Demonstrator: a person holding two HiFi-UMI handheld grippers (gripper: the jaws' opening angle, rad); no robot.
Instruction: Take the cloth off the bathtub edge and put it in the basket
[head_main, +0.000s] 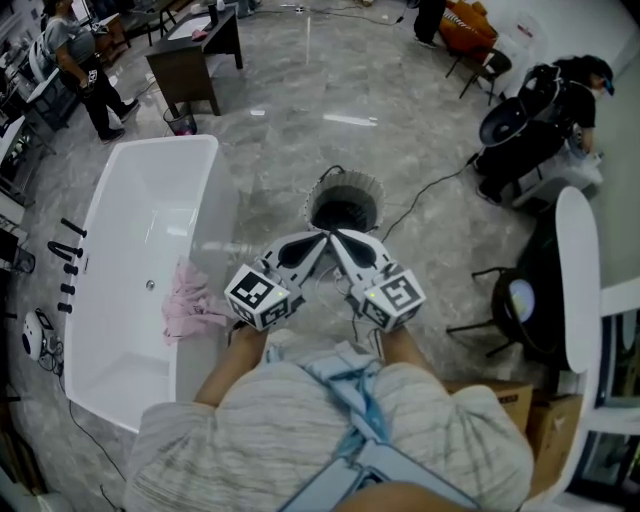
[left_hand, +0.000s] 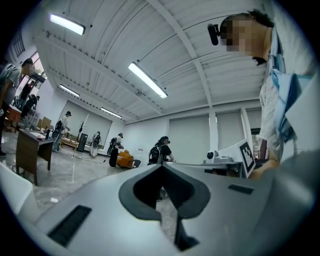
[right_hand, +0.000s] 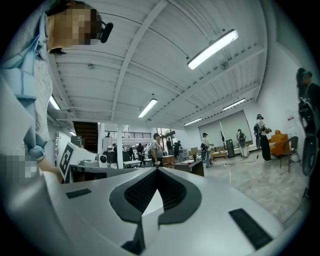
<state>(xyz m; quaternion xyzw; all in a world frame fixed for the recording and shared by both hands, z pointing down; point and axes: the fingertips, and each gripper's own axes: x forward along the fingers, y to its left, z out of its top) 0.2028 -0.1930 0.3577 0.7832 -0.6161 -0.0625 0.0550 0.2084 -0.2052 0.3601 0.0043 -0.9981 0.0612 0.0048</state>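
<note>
Striped shirt (head_main: 300, 430) lowest, then two hard white wedges held level: left gripper (head_main: 320, 240) and right gripper (head_main: 336, 237), both closed and empty, tips close together near the round ribbed basket (head_main: 345, 177). Crumpled pink cloth (head_main: 190, 305) drapes over the smooth white bathtub (head_main: 130, 190) edge.

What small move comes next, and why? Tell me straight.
Probably swing the left claw left and down toward the pink cloth, draped untouched over the bathtub edge. It and the right claw are shut, empty, and aimed near the basket, away from the cloth.
</note>
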